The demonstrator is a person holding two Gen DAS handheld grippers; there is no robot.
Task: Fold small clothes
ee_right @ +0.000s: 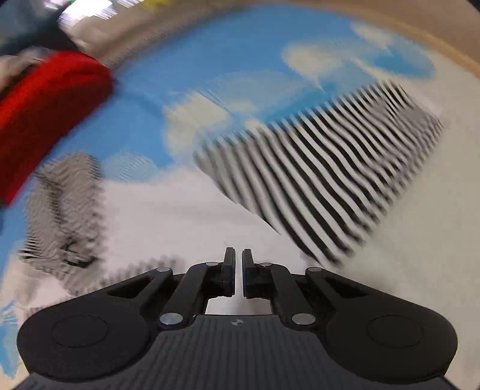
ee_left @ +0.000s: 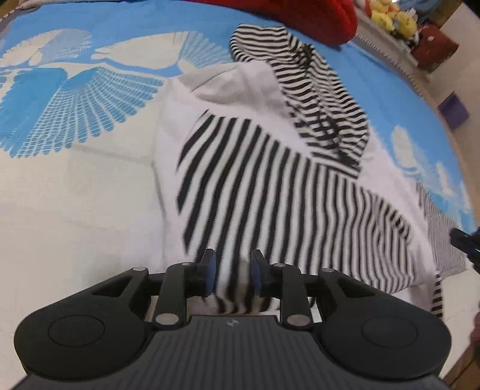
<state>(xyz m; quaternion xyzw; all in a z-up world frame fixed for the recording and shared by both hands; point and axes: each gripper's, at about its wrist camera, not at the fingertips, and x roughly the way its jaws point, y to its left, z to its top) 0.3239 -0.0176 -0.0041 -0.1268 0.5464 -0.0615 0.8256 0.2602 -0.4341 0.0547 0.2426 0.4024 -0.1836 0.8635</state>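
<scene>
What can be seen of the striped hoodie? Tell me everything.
The striped hoodie is soft knit, black-and-white stripes over a plain white inner side, partly folded on the blue-and-white blanket. Its hood lies at the far end, near a red cushion. The left hand-held gripper pinches its near edge. The right hand-held gripper is nearly closed, holding nothing visible.

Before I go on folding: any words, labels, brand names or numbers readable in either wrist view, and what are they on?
None readable.
Left tongs: small pale emblem on the body, no letters.
Right tongs: same emblem, no text.
Striped garment: no tag visible.
Boxes beside the bed: too small to read.
</scene>
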